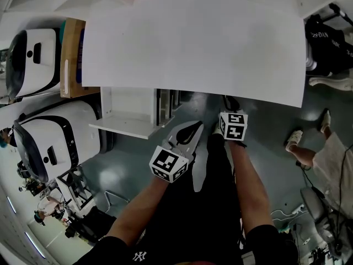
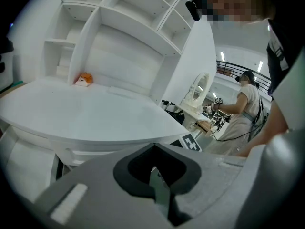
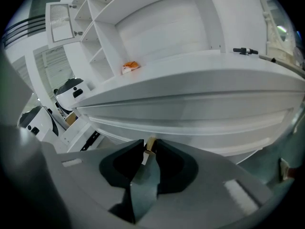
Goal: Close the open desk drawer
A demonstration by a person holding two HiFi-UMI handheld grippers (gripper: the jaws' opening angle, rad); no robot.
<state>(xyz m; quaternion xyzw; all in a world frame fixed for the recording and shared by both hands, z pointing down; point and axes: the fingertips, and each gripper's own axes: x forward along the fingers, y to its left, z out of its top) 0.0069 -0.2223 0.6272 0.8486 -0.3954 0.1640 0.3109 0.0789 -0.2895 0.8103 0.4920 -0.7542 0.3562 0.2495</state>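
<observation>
The white desk [image 1: 193, 43] fills the top of the head view. Under its left front edge a white drawer [image 1: 132, 125] stands pulled out. My right gripper [image 1: 228, 105] reaches under the desk's front edge. In the right gripper view its jaws [image 3: 149, 146] sit close around a small tan knob [image 3: 150, 142] on the white front panel [image 3: 190, 123] below the desk top. My left gripper [image 1: 190, 131] hangs lower, over my lap and to the right of the open drawer. Its jaws [image 2: 153, 149] are shut and hold nothing.
A small orange thing [image 3: 129, 67] lies at the back of the desk below white shelves [image 2: 124, 27]. Two white machines [image 1: 33, 59] [image 1: 55, 142] and a cardboard box [image 1: 71, 57] stand to the left. A black bag [image 1: 331, 43] and a person [image 1: 331, 153] are to the right.
</observation>
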